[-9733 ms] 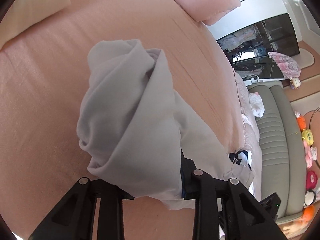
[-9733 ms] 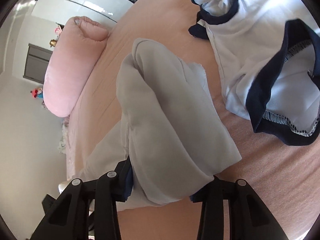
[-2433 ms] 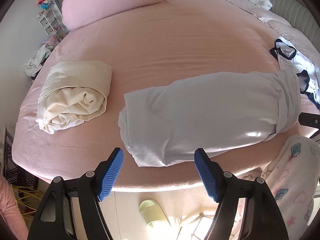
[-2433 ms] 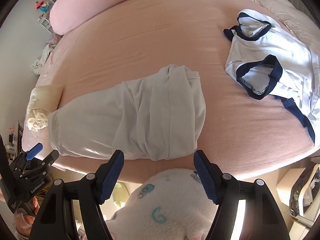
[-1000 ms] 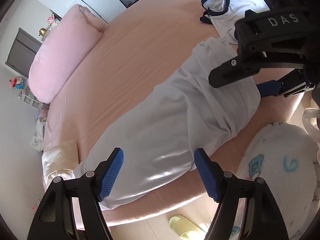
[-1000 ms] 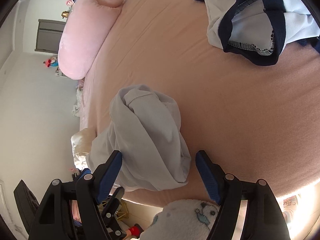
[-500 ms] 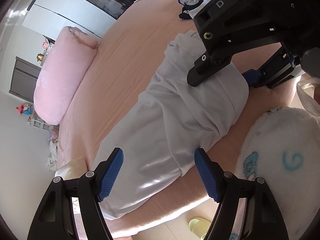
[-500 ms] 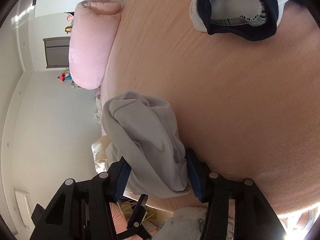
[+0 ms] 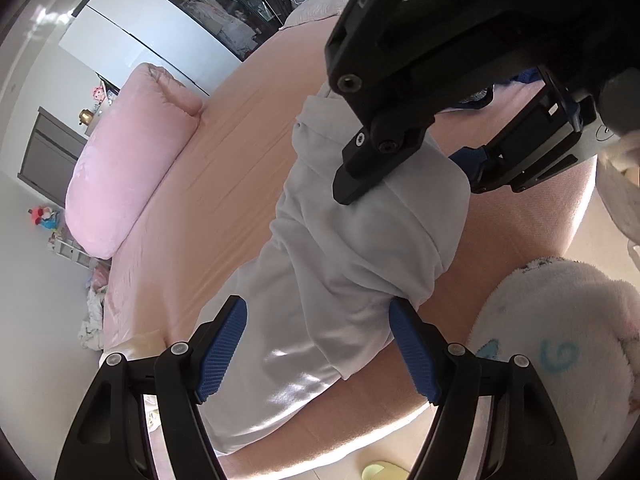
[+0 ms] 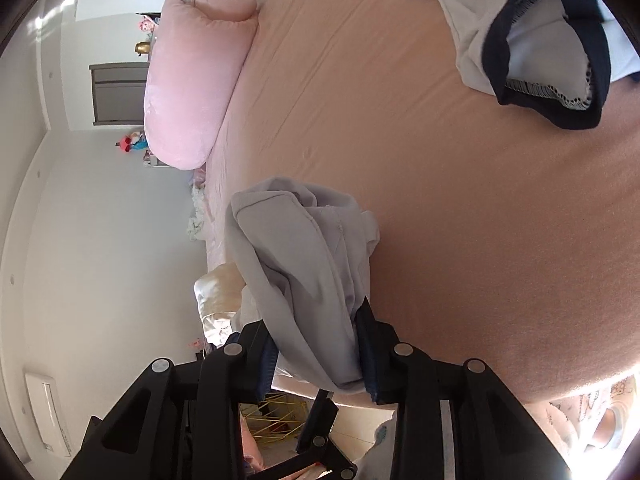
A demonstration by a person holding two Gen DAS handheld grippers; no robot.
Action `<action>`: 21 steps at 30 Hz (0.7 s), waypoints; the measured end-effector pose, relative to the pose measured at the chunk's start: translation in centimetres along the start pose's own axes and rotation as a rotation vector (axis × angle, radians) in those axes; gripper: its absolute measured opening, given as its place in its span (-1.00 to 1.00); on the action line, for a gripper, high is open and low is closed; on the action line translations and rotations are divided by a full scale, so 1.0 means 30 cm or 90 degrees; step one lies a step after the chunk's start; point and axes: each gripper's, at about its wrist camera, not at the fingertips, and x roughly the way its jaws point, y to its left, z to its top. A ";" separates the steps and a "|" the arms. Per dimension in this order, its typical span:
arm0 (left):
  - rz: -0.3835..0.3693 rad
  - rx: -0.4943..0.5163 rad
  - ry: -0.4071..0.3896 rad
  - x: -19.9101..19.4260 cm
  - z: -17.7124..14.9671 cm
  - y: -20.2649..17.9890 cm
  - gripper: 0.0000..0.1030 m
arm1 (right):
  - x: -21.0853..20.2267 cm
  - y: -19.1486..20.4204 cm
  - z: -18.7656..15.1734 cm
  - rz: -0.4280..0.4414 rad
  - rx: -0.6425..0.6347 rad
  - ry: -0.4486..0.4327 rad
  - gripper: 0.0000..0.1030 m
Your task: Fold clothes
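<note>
The grey garment (image 9: 352, 248) lay rolled lengthwise near the front edge of the pink bed (image 9: 240, 168), one end bunched upward. The right gripper (image 10: 316, 344) was closing its jaws on that bunched end; in the right wrist view the blue pads pressed the cloth from both sides, and folds of it rose above the fingers. The left gripper (image 9: 318, 344) stood with jaws apart, its blue pads (image 9: 222, 344) clear of the fabric on either side of the roll's lower part. A white shirt with navy trim (image 10: 532, 36) lay well apart on the bed. A pink pillow (image 10: 192, 80) sat at the far side.
</note>
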 end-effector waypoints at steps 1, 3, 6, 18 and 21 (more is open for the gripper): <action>0.003 0.000 -0.004 -0.004 -0.003 0.003 0.41 | -0.002 0.017 0.003 -0.003 -0.004 0.001 -0.35; 0.000 -0.013 -0.009 -0.009 -0.007 0.018 0.41 | 0.000 0.056 0.007 -0.005 -0.017 0.004 -0.35; -0.015 -0.044 -0.012 -0.017 -0.010 0.050 0.41 | 0.004 0.113 0.005 -0.024 -0.048 0.008 -0.35; -0.139 -0.184 -0.021 -0.040 -0.009 0.176 0.41 | 0.072 0.303 0.005 -0.072 -0.115 0.043 -0.35; -0.157 -0.207 -0.017 -0.015 0.008 0.193 0.41 | 0.079 0.305 0.002 -0.058 -0.111 0.052 -0.35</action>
